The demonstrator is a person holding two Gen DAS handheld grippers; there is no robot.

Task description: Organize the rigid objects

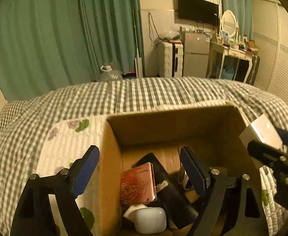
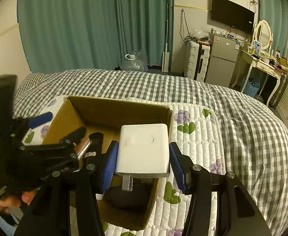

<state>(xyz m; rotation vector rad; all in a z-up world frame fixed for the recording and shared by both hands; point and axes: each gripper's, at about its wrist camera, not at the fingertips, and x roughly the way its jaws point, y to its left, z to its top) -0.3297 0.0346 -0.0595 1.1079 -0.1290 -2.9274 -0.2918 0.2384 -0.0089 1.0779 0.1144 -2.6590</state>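
A bed (image 2: pixel 232 114) under a grey checked cover fills the middle of both views, with a white quilted pad (image 2: pixel 195 137) printed with flowers laid on top. On the pad sits an open cardboard box (image 1: pixel 112 157), its walls standing high on all sides. Bare quilt lies to the right of the box; the left gripper's arm crowds its left side in the right wrist view.

Inside the box, a black flat case (image 1: pixel 169 188) leans diagonally, a pink booklet (image 1: pixel 138 182) rests against it, and a small white rounded case (image 1: pixel 150 219) lies at the near wall.

The left gripper (image 1: pixel 140 169) hangs over the box's left wall, jaws wide apart with nothing between them, one finger outside the wall.

The right gripper (image 2: pixel 143 158) hangs over the box's right part, clamped on a white charger (image 2: pixel 144 147) with prongs pointing down.
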